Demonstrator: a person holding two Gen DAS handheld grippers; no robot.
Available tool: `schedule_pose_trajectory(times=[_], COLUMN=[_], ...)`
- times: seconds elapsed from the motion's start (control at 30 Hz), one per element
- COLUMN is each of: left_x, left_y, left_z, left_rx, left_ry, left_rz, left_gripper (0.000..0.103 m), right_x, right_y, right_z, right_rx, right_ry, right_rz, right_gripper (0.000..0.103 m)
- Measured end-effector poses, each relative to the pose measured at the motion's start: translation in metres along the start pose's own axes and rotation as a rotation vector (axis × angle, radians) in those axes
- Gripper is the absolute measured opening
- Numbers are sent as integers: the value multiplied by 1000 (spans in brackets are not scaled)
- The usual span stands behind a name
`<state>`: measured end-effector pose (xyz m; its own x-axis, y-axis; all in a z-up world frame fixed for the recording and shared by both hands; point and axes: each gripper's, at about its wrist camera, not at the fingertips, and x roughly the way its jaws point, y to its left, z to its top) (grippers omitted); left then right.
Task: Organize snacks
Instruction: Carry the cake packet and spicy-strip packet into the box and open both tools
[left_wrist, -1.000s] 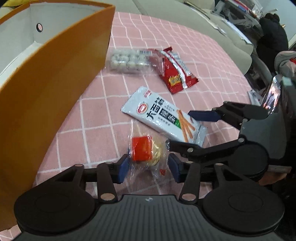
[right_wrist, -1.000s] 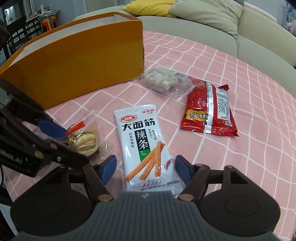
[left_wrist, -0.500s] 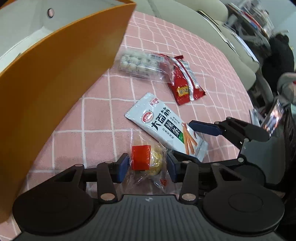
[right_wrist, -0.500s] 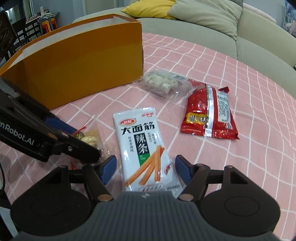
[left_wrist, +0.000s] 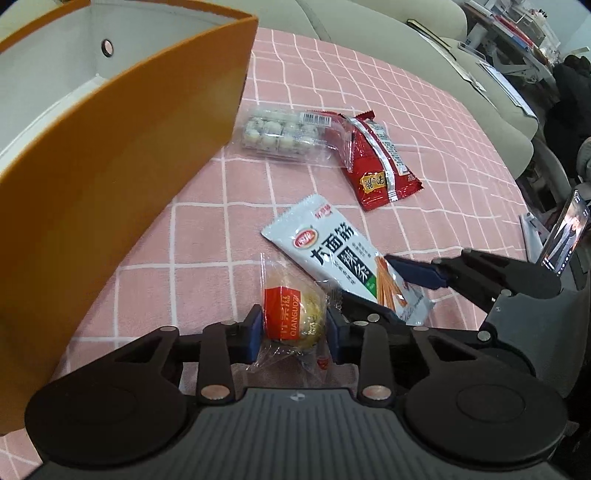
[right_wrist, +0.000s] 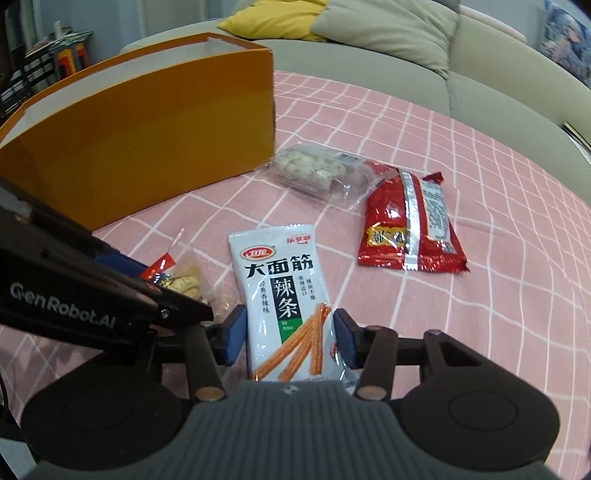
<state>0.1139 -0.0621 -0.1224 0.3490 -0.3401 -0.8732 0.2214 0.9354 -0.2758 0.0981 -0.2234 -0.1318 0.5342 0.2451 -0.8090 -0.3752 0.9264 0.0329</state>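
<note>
At the bottom of the left wrist view, the left tool (left_wrist: 294, 329) pinches a small clear-wrapped pastry (left_wrist: 295, 317) with a red band, its blue pads pressed against both sides of the packet low in the centre of the frame. Just to the right of it lies the white spicy-strip packet (left_wrist: 343, 264), angled from centre frame toward the lower right, with the right tool (left_wrist: 395, 288) reaching in from the right edge, one blue fingertip lying over the packet's lower end.

In the right wrist view, the right tool (right_wrist: 290, 334) straddles the bottom of the same white spicy-strip packet (right_wrist: 282, 299) at lower centre; its blue pads sit right at the packet's two edges, but whether they actually press it cannot be told. The left tool (right_wrist: 177, 291) enters from the left edge, with the pastry (right_wrist: 181, 282) showing beyond its black arm.

Farther up, right of centre, a red snack bag (right_wrist: 408, 225) lies flat on the pink checked cloth (right_wrist: 517, 258). Touching its upper left corner is a clear tray of pale round sweets (right_wrist: 314, 171), which rests just beside the corner of a tall orange box (right_wrist: 147, 147) filling the upper left of the frame. The box's white interior (left_wrist: 55, 74) stands open in the left view. A grey sofa (right_wrist: 480, 74) with a yellow cushion (right_wrist: 273, 16) runs along the top.
</note>
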Motion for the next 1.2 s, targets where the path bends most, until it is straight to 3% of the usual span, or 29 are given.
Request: schedule_pose_trajectory(times=[0.27,0.53,0.93,1.2], left_x=[-47,-102,-170,-191], left_y=[1,0,37,69], left_z=[-4,-4,11,43], left_rx=[-18,-12,-41,-42], left_ry=[-93,-216,-369,-421], left_rz=[13,20,111,208], left_gripper=[38,38,38,38], right_x=[-34,-86,-121,-110], right_y=[7,25,61,87], right_z=[0,10,73,128], right_rx=[98,125,-44,-194], right_ry=[-40,-170,-295,-333], right_rz=[28,50,89,116], right_gripper=[47,47,46,46])
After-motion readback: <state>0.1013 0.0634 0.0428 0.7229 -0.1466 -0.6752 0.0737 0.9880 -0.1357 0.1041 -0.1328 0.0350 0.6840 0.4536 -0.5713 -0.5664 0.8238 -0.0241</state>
